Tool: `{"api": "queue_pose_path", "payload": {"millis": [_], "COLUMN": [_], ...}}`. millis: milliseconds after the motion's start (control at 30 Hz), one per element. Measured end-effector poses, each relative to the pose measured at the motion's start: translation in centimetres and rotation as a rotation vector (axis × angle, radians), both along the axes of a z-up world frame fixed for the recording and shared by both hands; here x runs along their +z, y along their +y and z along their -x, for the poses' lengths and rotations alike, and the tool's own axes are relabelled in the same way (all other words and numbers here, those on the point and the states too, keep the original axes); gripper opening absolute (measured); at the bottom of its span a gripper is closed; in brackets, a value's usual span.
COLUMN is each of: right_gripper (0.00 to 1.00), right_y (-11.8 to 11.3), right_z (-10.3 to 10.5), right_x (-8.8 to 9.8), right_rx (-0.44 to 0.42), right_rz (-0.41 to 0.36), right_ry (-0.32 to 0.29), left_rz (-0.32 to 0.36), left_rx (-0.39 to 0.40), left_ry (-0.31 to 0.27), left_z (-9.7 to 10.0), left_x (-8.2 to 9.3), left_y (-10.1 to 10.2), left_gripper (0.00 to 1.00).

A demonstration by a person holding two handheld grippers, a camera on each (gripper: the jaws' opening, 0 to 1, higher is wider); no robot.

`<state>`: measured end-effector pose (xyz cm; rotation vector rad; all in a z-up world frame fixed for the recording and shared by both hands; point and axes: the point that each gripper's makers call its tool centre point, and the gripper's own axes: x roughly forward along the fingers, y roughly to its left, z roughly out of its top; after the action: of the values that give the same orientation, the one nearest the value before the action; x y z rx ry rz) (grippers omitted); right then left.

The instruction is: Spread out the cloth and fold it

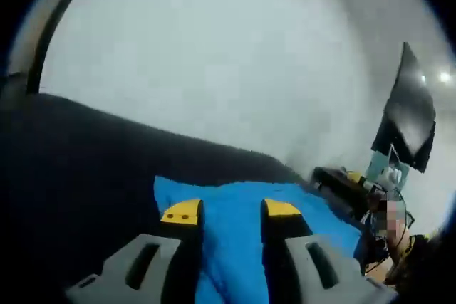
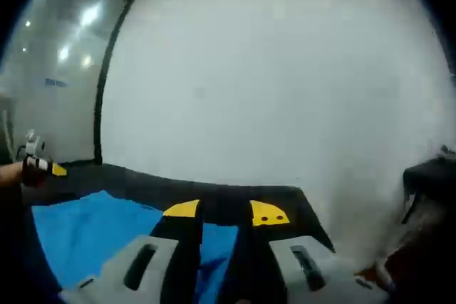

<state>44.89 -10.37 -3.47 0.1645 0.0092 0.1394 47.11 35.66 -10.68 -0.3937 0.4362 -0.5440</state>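
Blue cloth (image 1: 242,240) lies on a dark table (image 1: 78,176), its far edge near the table's far rim. In the left gripper view the left gripper (image 1: 231,211) has its yellow-tipped jaws spread, cloth visible in the gap between them; whether the tips touch the fabric is unclear. In the right gripper view the right gripper (image 2: 225,211) sits at the cloth's right end, jaws apart, blue cloth showing between them low down. The other gripper (image 2: 39,165) enters at the far left, held by a hand, blurred. White wall (image 2: 271,83) behind. A dark monitor-like panel (image 1: 410,112) stands far right, cluttered equipment below it hard to make out.
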Motion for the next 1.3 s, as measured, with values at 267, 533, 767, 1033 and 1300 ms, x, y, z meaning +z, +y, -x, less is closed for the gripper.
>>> {"api": "queue_pose_path", "payload": {"millis": [267, 533, 767, 1033, 1300], "right_gripper": [0.20, 0.14, 0.03, 0.01, 0.07], "right_y": [2.5, 4.3, 4.4, 5.2, 1.8], "right_z": [-3.8, -4.8, -6.5, -7.2, -7.4], "right_x": [-10.5, -12.8, -10.5, -7.9, -13.0], "right_rx": [0.125, 0.224, 0.270, 0.359, 0.284], "right_rz": [-0.080, 0.105, 0.130, 0.275, 0.013], "right_ry": [0.372, 0.343, 0.299, 0.166, 0.312], "left_rz": [0.093, 0.096, 0.007, -0.060, 0.000], "left_rx": [0.002, -0.021, 0.033, 0.062, 0.124], "left_ry": [0.054, 0.017, -0.009, -0.117, -0.086], "left_z": [-4.3, -4.0, -5.7, -6.0, -6.8], "left_x": [-3.8, -3.1, -5.2, -4.4, -4.5], "left_y": [-1.5, -2.3, -1.1, 0.6, 1.7], "left_gripper": [0.27, 0.28, 0.24, 0.04, 0.04]}}
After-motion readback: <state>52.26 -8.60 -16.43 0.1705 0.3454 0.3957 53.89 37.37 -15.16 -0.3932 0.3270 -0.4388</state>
